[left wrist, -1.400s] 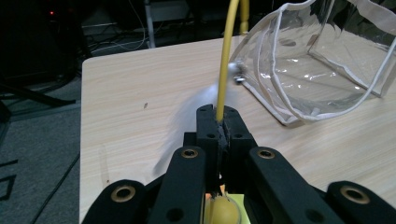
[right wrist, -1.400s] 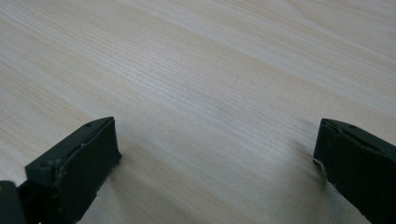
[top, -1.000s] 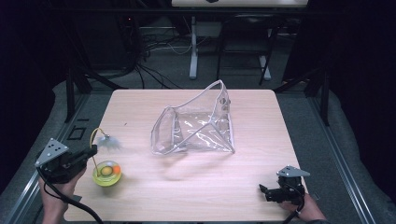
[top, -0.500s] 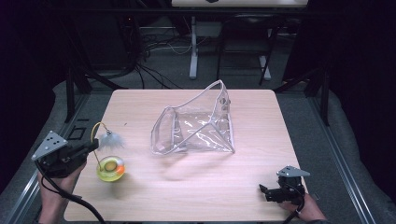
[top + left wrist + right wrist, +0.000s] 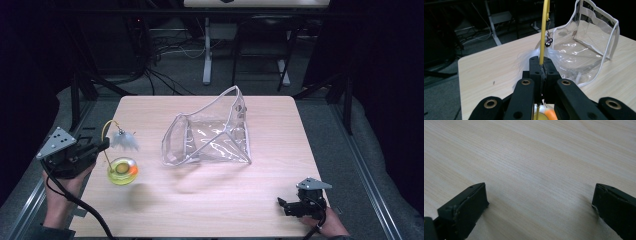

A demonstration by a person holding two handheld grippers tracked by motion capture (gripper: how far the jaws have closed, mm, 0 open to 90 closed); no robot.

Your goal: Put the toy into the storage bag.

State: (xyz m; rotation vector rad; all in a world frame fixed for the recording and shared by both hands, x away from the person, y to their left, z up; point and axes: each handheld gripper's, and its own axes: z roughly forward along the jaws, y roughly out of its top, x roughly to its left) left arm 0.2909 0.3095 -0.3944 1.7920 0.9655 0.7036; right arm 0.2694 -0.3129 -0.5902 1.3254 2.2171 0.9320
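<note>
In the left gripper view we lose the yellow wand past the top edge, and the fingers hide its lower stretch; the yellow-and-orange base is blurred and cut off below.

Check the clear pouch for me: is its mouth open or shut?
Open. The clear pouch lies on the table with its white-edged mouth gaping toward the yellow toy; nothing shows inside it.
</note>
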